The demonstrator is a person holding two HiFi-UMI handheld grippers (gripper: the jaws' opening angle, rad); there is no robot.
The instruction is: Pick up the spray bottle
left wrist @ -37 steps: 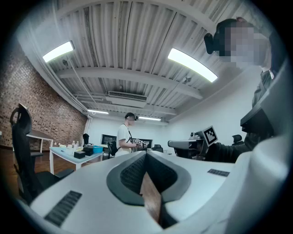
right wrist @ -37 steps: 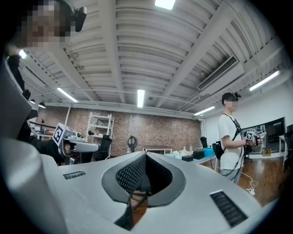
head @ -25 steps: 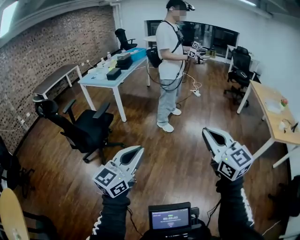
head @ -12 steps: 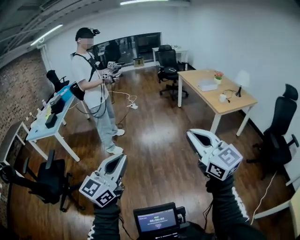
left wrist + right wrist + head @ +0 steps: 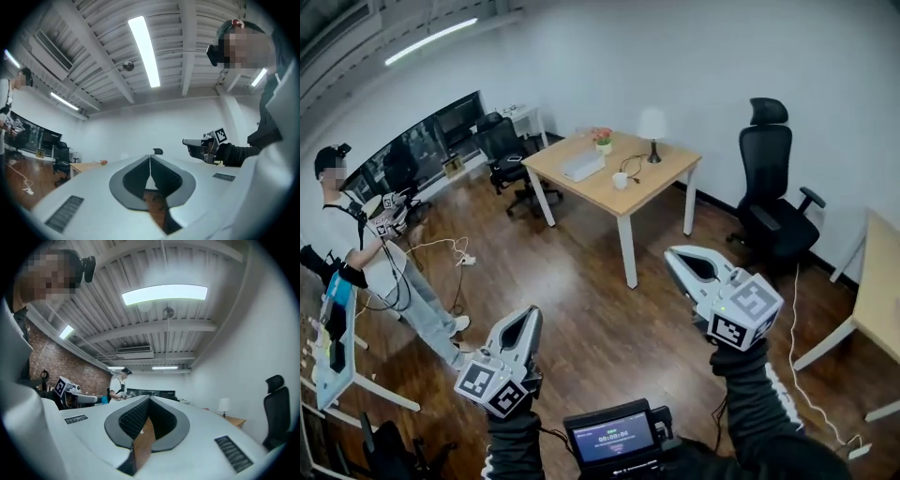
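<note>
No spray bottle shows in any view. In the head view my left gripper [image 5: 530, 314] is held out at the lower left above the wooden floor. Its jaws have just been opening a hair; the tips still meet and nothing is between them. My right gripper [image 5: 673, 255] is held out at the lower right, shut and empty. The left gripper view shows the left gripper [image 5: 150, 158] pointing roughly level at a white wall, with the right gripper [image 5: 201, 144] off to its right. In the right gripper view the closed tips of the right gripper [image 5: 149, 399] point across the room.
A wooden desk [image 5: 661, 173] with a lamp [image 5: 653, 124], a cup and a small plant stands ahead. A black office chair [image 5: 773, 202] is to its right, another desk [image 5: 877, 281] at the far right. A person [image 5: 356, 253] stands at the left by a blue table [image 5: 333, 347].
The whole view has swung round: the person and blue table slid to the far left, and the wooden desk and black chair came to the front. Both grippers keep their place in view.
</note>
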